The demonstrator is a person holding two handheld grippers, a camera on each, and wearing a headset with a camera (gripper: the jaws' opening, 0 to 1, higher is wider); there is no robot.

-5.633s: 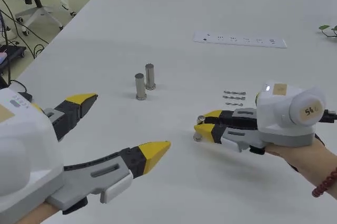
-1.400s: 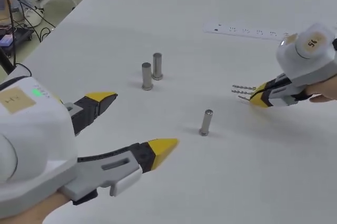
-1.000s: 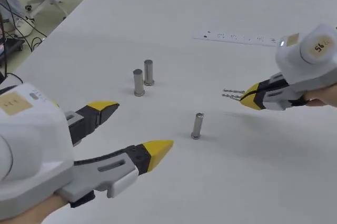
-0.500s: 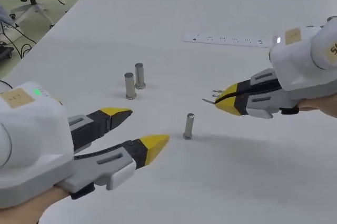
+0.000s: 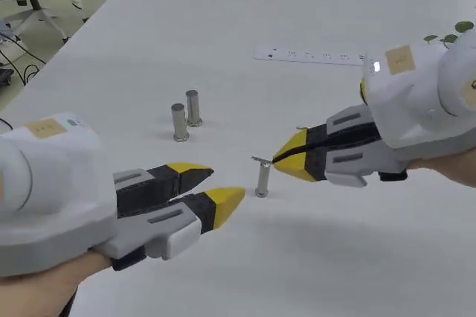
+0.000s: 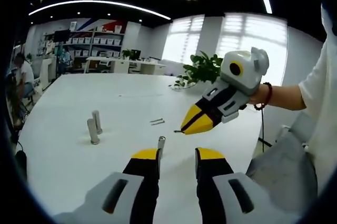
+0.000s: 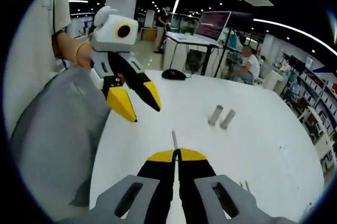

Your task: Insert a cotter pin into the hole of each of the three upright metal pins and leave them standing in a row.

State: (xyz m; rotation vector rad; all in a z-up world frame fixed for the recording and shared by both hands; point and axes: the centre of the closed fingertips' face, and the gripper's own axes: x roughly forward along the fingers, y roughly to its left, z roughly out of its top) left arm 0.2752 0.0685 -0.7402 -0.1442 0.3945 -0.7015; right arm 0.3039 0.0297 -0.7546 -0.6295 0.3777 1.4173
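On the white tabletop (image 5: pixel 349 257), head view: one metal pin (image 5: pixel 262 179) stands upright between the two grippers. The right gripper (image 5: pixel 277 161) has its jaws clamped on a cotter pin (image 5: pixel 259 159), whose free end hangs just beside the metal pin's top. The left gripper (image 5: pixel 225 184), jaws slightly apart and empty, sits near the pin's foot. A pair of other pins (image 5: pixel 178 121) stands close together farther back, with no cotter pin seen in either; a power strip (image 5: pixel 309 55) lies beyond.

Left gripper view: the metal pin (image 6: pixel 161 143) rises in the gap above the parted jaws, untouched. The right gripper (image 6: pixel 185 129) approaches from above right, and spare cotter pins (image 6: pixel 156 122) lie behind.

Right gripper view: the cotter pin (image 7: pixel 174 139) projects straight out from the closed jaws, with the left gripper (image 7: pixel 143 111) opposite.

The step in hand appears to be the first insertion. It is best done by steadying the pin low on its shaft and holding the cotter pin level with the hole. The hole itself is too small to make out.
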